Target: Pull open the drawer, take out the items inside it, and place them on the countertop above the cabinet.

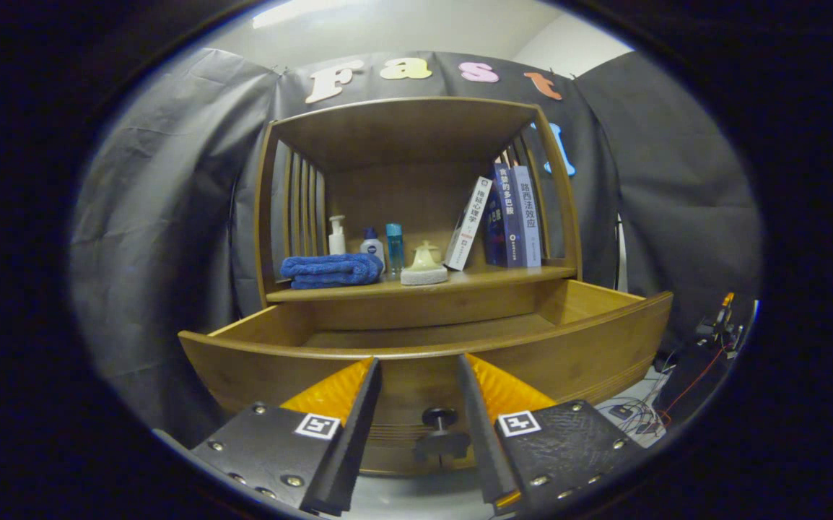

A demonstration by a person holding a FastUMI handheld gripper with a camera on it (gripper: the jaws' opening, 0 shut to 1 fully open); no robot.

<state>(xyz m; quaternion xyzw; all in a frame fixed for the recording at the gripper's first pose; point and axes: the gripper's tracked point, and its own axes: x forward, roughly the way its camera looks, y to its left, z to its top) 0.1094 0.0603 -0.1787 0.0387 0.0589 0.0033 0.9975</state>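
The wooden drawer (pixel 575 347) is pulled out toward me, its curved front panel just ahead of my fingers. Its dark round knob (pixel 439 417) sits low between the two fingers, which stand apart and do not touch it. My gripper (pixel 418 368) is open with nothing held. I see the drawer's inner back wall and part of its floor; what lies inside is hidden by the front panel. Above the drawer is the countertop shelf (pixel 503 278) of the cabinet.
On the shelf lie a folded blue towel (pixel 331 270), a white pump bottle (pixel 337 235), two small bottles (pixel 383 249), a cream ceramic piece on a sponge (pixel 424 264) and several books (pixel 509 217). Cables and gear (pixel 712 339) lie on the floor right of the cabinet.
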